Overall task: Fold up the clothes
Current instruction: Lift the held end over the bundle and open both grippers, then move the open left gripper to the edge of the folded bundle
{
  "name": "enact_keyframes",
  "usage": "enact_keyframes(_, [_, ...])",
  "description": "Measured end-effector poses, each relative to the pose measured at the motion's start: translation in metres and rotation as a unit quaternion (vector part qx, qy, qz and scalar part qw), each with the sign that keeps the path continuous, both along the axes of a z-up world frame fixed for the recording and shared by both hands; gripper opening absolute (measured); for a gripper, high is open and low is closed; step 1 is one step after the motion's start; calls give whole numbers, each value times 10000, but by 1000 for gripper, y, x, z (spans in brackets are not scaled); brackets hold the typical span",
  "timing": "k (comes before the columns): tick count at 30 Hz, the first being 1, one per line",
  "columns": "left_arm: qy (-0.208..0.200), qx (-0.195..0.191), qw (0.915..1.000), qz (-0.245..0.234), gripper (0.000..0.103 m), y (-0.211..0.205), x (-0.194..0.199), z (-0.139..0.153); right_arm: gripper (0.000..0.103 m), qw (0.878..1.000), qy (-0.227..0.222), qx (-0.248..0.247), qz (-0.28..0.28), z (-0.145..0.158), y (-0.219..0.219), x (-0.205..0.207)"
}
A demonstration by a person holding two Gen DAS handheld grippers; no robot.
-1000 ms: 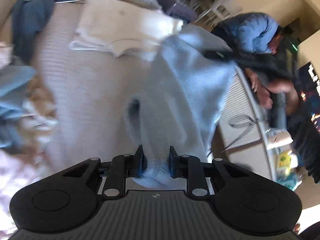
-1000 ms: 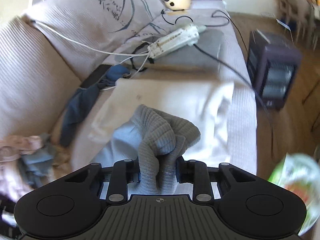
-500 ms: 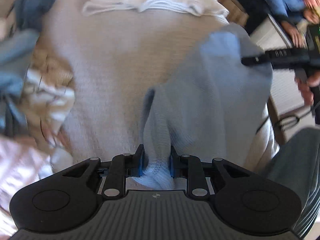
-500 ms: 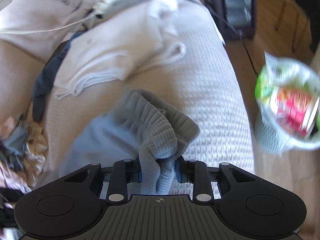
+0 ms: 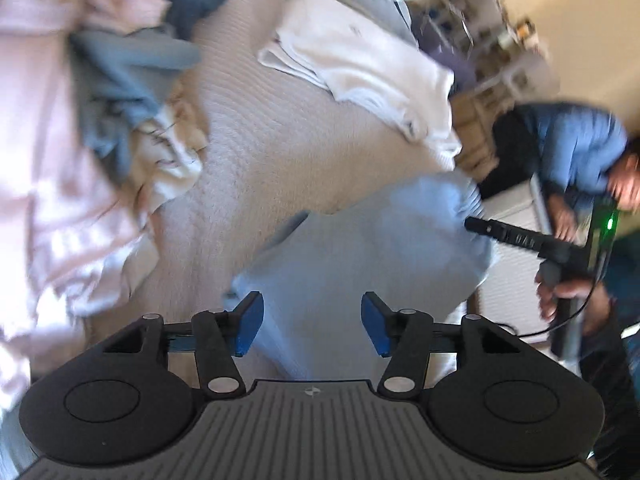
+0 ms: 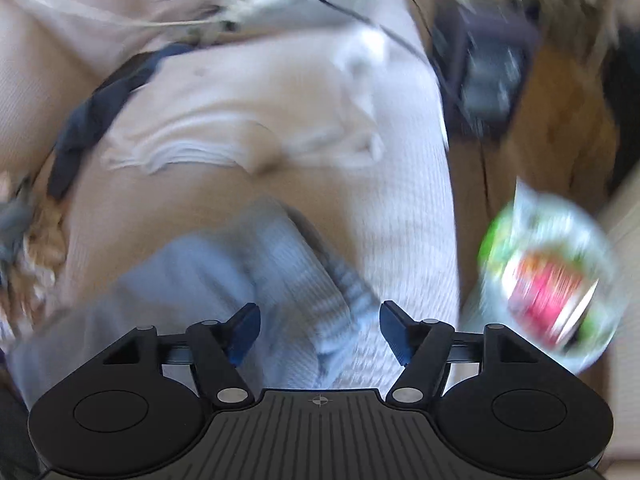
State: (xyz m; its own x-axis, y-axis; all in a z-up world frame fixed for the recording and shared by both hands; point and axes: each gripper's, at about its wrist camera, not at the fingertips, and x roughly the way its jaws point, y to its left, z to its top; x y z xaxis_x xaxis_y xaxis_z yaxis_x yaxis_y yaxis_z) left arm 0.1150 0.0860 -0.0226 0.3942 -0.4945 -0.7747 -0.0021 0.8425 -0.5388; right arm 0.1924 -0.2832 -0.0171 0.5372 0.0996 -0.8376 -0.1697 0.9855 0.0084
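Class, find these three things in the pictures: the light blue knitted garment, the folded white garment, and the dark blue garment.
light blue knitted garment (image 5: 360, 264): left wrist view, middle of its body
folded white garment (image 5: 360, 60): left wrist view, top layer
dark blue garment (image 6: 92, 116): right wrist view, middle of the strip

A big beige couch (image 5: 256, 160) fills most of the view. A dark heater (image 6: 488, 76) stands on the wood floor (image 6: 568, 128) beside it. A white cable (image 6: 120, 22) runs across the couch back. A bin (image 6: 548, 280) sits nearby.

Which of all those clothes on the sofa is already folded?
The white garment, lying flat with stacked edges. The light blue knit lies loose by the tools; the pink and blue pile is crumpled.
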Motion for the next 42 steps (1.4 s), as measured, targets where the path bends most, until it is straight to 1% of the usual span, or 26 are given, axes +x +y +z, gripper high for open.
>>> enact_keyframes(3, [45,-291,9992,265,58,6,-19,6,68,9990,-327,-103,277,21,12,-10])
enact_keyframes(5, [44,-599,9975,381,62,6,-32,9,68,9975,-570,-206,358,33,16,-17])
enact_keyframes(7, [-92,-828,9955,461,64,4,-43,14,68,9954,-797,-282,457,44,19,-25])
enact_keyframes(8, [-182,-876,9948,497,67,4,-48,18,68,9948,-862,-277,475,48,20,-28])
enact_keyframes(11, [-415,-968,9923,653,70,3,-62,27,68,9939,-976,-65,510,61,24,-41])
enact_keyframes(13, [-503,-1052,9907,702,73,-1,-65,27,68,9939,-930,260,541,66,27,-47])
enact_keyframes(15, [-519,-1076,9901,740,73,-6,-68,24,71,9930,-667,733,645,67,32,-51])
enact_keyframes(17, [-490,-1018,9908,744,73,-11,-71,20,73,9914,-392,1048,673,63,42,-52])
enact_keyframes(18, [-475,-985,9912,748,73,-14,-73,18,73,9909,-276,1107,708,61,48,-53])
enact_keyframes(19, [-470,-961,9914,749,73,-17,-75,16,73,9909,-230,1092,757,58,54,-54])
enact_keyframes(23, [-482,-968,9913,750,74,-24,-86,11,73,9927,-189,779,905,44,73,-57])
enact_keyframes(27, [-362,-914,9909,915,74,-22,-89,4,73,9916,-111,794,1012,31,77,-65])
enact_keyframes(29, [-328,-878,9913,921,74,-20,-89,3,73,9909,-13,872,1023,25,74,-70])
enact_keyframes(34, [-188,-670,9932,933,74,-17,-90,-2,73,9895,64,1285,655,22,55,-74])
enact_keyframes(37, [-115,-702,9930,941,75,-18,-90,-5,73,9892,118,1414,376,19,47,-74])
enact_keyframes(42, [-110,-730,9923,996,75,-23,-86,-17,73,9869,113,1600,198,18,39,-74])
